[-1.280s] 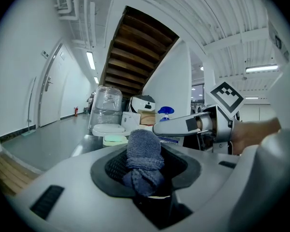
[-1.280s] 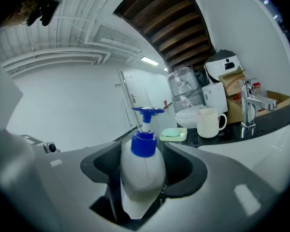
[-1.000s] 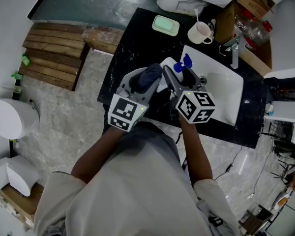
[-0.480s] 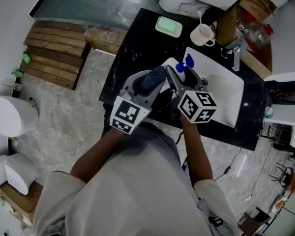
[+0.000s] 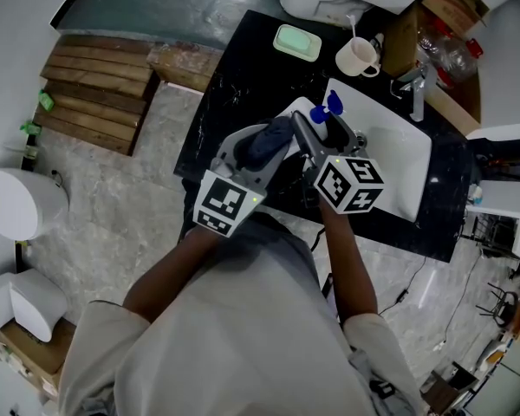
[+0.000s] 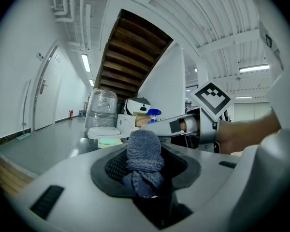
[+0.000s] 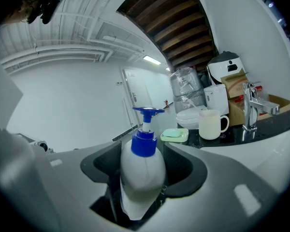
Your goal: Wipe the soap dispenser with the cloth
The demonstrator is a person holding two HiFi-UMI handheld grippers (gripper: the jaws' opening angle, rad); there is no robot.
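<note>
- Over a black counter [image 5: 234,68], seen from the head view, a person holds a gripper in each hand, the two close together in mid-frame.
- The left gripper [image 5: 262,148] is clamped on a dark blue cloth [image 5: 269,139], bunched between its jaws.
- Just to its right, the right gripper [image 5: 322,130] grips the soap dispenser [image 5: 328,107], whose blue pump points toward the far side. The dispenser sits at the near left corner of the white sink [image 5: 390,163].
- Whether the cloth touches the dispenser cannot be told from here.
- Farther along the counter lie a green soap dish [image 5: 296,43] and a pale mug [image 5: 357,57]; a faucet [image 5: 413,91] stands at the sink's far edge. Wooden slats [image 5: 95,94] lie on the floor to the left.

- In the left gripper view, the left gripper [image 6: 145,178] has its jaws closed on the cloth [image 6: 144,156], which stands up as a rounded roll.
- Beyond it to the right, the right gripper [image 6: 183,125] reaches across, with the dispenser's blue pump [image 6: 153,112] showing past it.

- In the right gripper view, the right gripper [image 7: 142,190] holds the white body of the soap dispenser [image 7: 142,170] between its jaws, pump upright.
- Far behind are the soap dish [image 7: 174,134], the mug [image 7: 211,123] and the faucet [image 7: 250,108].
</note>
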